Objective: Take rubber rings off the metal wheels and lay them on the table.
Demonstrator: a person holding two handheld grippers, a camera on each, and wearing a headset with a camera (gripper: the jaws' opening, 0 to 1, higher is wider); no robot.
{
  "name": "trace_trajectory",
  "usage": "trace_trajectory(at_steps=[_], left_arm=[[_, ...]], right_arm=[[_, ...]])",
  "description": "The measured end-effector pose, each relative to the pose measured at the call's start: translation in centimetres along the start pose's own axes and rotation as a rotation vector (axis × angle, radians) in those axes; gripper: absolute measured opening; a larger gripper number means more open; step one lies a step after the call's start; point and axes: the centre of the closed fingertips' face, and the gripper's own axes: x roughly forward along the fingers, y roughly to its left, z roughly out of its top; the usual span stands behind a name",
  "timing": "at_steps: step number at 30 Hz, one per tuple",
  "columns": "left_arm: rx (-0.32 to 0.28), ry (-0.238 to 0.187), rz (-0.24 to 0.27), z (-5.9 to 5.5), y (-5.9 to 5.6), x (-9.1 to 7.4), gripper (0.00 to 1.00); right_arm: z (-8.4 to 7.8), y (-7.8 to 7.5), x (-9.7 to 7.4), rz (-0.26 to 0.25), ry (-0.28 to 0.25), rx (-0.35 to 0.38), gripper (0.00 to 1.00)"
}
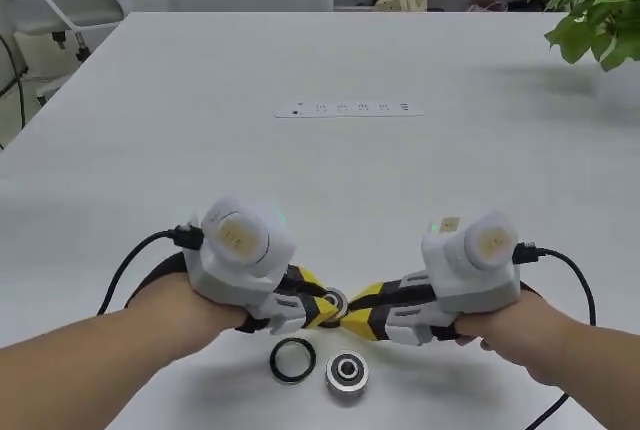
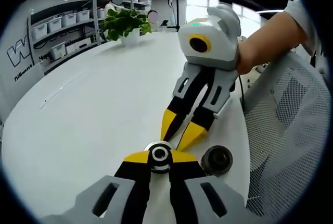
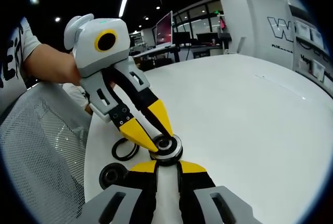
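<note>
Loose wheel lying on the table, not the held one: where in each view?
Head view: loose wheel bottom centre, right of the black rubber ring.
Left gripper view: loose wheel lower right, beside this view's own jaws.
Right gripper view: loose wheel lower left, below the black rubber ring.
Shared landmark: the held wheel between the jaws.

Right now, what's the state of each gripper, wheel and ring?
left gripper: shut on held wheel.
right gripper: tips at the held wheel's rim, grip unclear.
held wheel: clamped between the left gripper's jaws.
rubber ring: off, flat on table.
second wheel: flat on table beside the rubber ring, not touching.
</note>
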Motion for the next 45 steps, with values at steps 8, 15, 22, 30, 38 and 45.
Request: trace_trajectory(at_steps=[8,15,22,30,38,45], left_arm=[[-0.011,-0.007,0.018,0.0,0.1,0.0,0.07],[-0.022,-0.011,0.032,0.0,0.1,0.0,0.07],[-0.032,-0.012,0.045,-0.1,0.1,0.0,0.07],[-0.036,-0.018,0.051,-0.1,0.0,0.0,0.07],[-0.025,-0.023,0.055,-0.1,-0.1,0.0,0.07],[-0.023,-0.026,0.062,-0.1,-0.2,-0.1,0.07]], right_arm=[[-0.1,0.0,0.0,-0.002,0.006,0.000,0.10],[-0.1,0.0,0.0,-0.007,0.011,0.017,0.09],[-0.1,0.0,0.0,-0.008,0.009,0.034,0.07],[-0.4,-0.2,-0.2,-0.022,0.026,0.050,0.00],[-0.2,-0.8,-0.2,-0.031,-0.009,0.237,0.00],[0.6,-1.7,-0.7,-0.046,-0.086,0.350,0.00]])
